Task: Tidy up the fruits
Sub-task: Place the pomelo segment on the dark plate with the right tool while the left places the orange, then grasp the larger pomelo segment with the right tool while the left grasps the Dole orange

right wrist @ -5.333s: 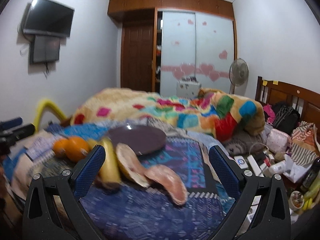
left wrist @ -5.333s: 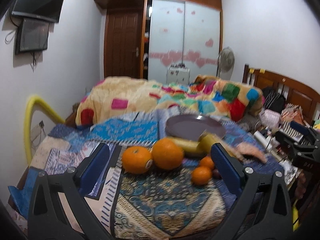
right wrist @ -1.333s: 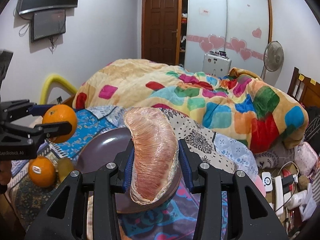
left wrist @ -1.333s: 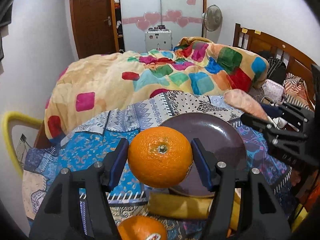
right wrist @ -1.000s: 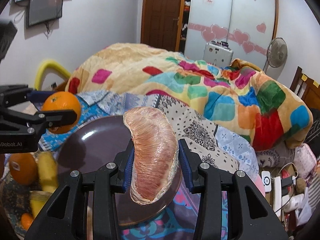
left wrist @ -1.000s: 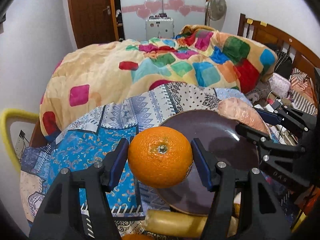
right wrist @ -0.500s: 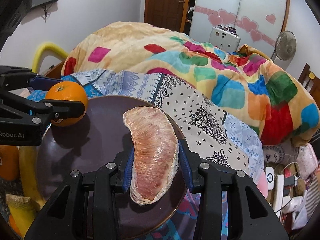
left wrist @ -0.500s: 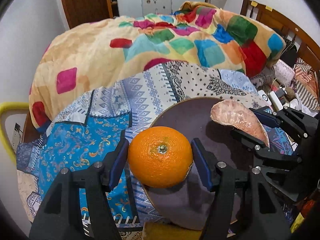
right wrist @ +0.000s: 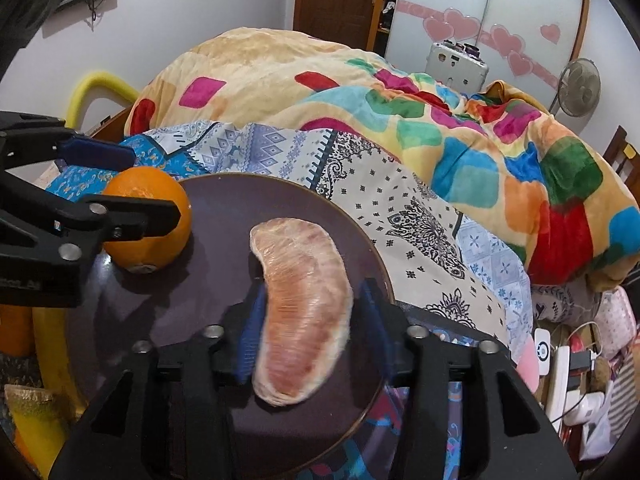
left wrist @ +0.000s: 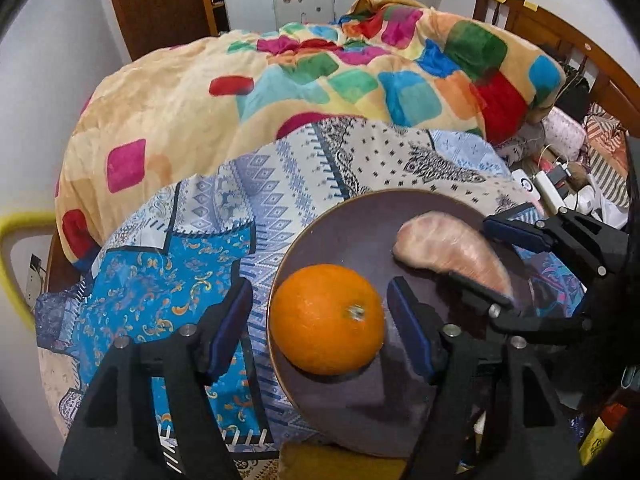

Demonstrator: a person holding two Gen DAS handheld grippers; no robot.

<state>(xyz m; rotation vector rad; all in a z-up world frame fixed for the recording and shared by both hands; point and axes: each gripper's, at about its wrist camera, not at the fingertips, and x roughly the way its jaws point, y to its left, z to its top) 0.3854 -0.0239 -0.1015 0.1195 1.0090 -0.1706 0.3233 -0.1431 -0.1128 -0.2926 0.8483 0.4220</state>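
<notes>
Right view's showing a banana (right wrist: 52,344) the left's hiding; plate (left wrist: 360,232) carrying 1 orange (left wrist: 326,318), 1 pomelo segment (right wrist: 304,316), both hand-held grippers (left wrist: 320,320) (right wrist: 310,328) opening, letting go.

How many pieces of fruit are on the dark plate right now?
2. An orange sits at the plate's left edge; a peeled pomelo segment lies toward its right. Part of the plate is hidden, so more is possible.

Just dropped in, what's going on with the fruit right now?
A person is loading fruit onto the dark plate with two hand-held grippers. The left hand-held gripper has just been opening around the orange, which now sits at the plate's edge with gaps on both sides. The right hand-held gripper has just been opening too, and the wrapped pomelo segment lies on the plate between its jaws.
</notes>
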